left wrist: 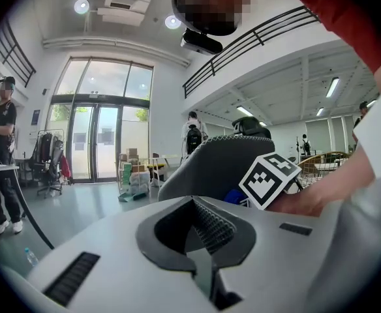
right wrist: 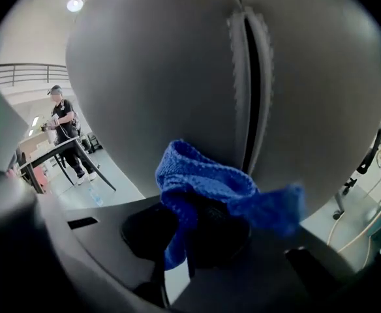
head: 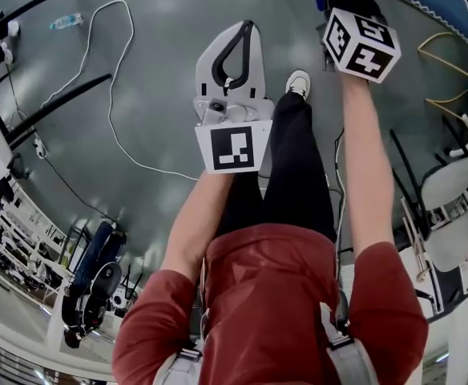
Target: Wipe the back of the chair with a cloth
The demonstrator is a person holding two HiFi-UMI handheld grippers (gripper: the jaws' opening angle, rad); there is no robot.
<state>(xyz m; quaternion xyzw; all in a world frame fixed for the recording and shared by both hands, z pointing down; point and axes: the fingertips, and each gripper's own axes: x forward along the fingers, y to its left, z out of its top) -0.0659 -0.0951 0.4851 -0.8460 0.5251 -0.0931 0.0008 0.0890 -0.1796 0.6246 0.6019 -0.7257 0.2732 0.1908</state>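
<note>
The right claw (right wrist: 200, 230) is clamped on a blue cloth (right wrist: 207, 191) — the knitted fabric bunches up out of the closed jaws, one fold standing upward and a flap trailing off to the side. The cloth sits right up against the grey chair back (right wrist: 177, 77), which fills nearly the whole right gripper view. Whether it presses on the surface or only hovers just off it cannot be told. A narrow vertical slot (right wrist: 250, 77) with a toothed edge runs down the chair back, and the cloth lies at its lower end.

From the head view, this claw reaches forward with its marker cube (head: 361, 42) just short of the chair back, and a bit of the cloth shows beyond the cube.

The left claw (left wrist: 194, 207) has its jaws closed tip to tip with nothing between them — only the bare ribbed pads. It hangs in the air well short of the chair back, off to its left side and apart from it, over the grey floor (head: 154, 22).

In the left gripper view the chair back rises past the jaws, with the right claw's cube and a sliver of blue cloth at its lower edge. A white cable (head: 110, 79) loops over the floor well to the left of the chair back.
</note>
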